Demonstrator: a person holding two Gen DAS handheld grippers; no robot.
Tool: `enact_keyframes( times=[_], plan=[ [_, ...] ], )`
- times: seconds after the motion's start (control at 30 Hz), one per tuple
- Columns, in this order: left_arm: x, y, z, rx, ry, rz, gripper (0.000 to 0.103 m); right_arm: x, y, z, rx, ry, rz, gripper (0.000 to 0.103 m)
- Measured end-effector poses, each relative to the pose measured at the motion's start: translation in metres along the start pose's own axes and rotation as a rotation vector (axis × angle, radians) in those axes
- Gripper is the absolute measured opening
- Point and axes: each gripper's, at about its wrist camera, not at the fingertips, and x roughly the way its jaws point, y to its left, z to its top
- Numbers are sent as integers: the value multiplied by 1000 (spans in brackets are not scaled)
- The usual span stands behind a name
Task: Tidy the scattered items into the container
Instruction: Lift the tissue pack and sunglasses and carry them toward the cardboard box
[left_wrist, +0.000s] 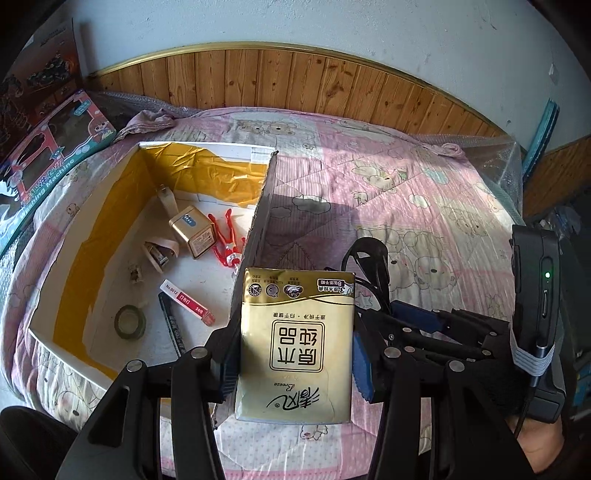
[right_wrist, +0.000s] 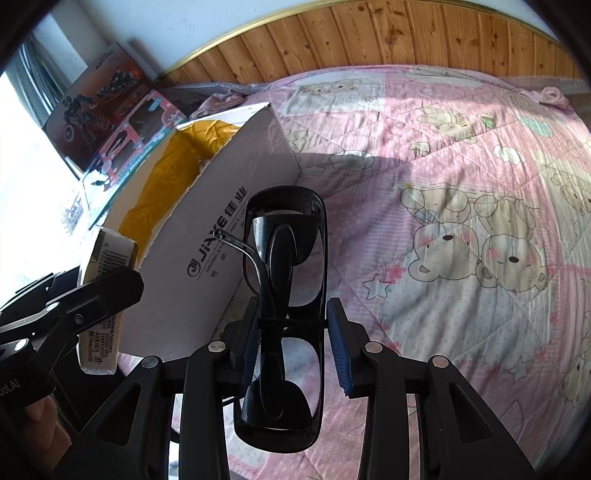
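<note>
Your left hand-held gripper (left_wrist: 291, 354) is clamped on a gold tissue pack (left_wrist: 295, 343), its blue pads pressed to both long sides, and the pack hangs over the near-right wall of the cardboard box (left_wrist: 258, 206), partly above the box and partly above the pink bed quilt (left_wrist: 406, 192). Your right hand-held gripper (right_wrist: 291, 354) grips a pair of black sunglasses (right_wrist: 284, 295) folded and held on edge between its pads, just right of the box's printed outer wall and above the quilt. The box lies open on the bed, lined with yellow tape along its inner walls. Inside it you can see a gold tin (left_wrist: 192, 230) near the middle, a red figure (left_wrist: 227, 240) just right of the tin, a roll of tape (left_wrist: 130, 322) toward the near corner, a red-and-white tube (left_wrist: 188, 301) between the roll and the near-right wall, and a dark pen (left_wrist: 173, 328) beside that tube. Toy boxes (left_wrist: 55, 147) lean at the wall beyond the box's left side.
</note>
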Motion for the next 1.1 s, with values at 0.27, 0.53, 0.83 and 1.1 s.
enact_keyframes(
  times=[0.27, 0.53, 0.83, 1.1],
  plan=[
    [-17, 13, -18, -27, -2, -41, 51, -10, 27, -16, -22, -7, 14, 36],
    [-30, 30, -34, -53, -1, -69, 51, -13, 49, -27, -57, 5, 6, 37],
    [-45, 46, -40, -84, -18, -81, 51, -17, 64, -29, -82, 11, 9, 37],
    [-53, 64, -39, -128, -31, -83, 51, -29, 79, -24, -111, 1, 39, 37]
  ],
)
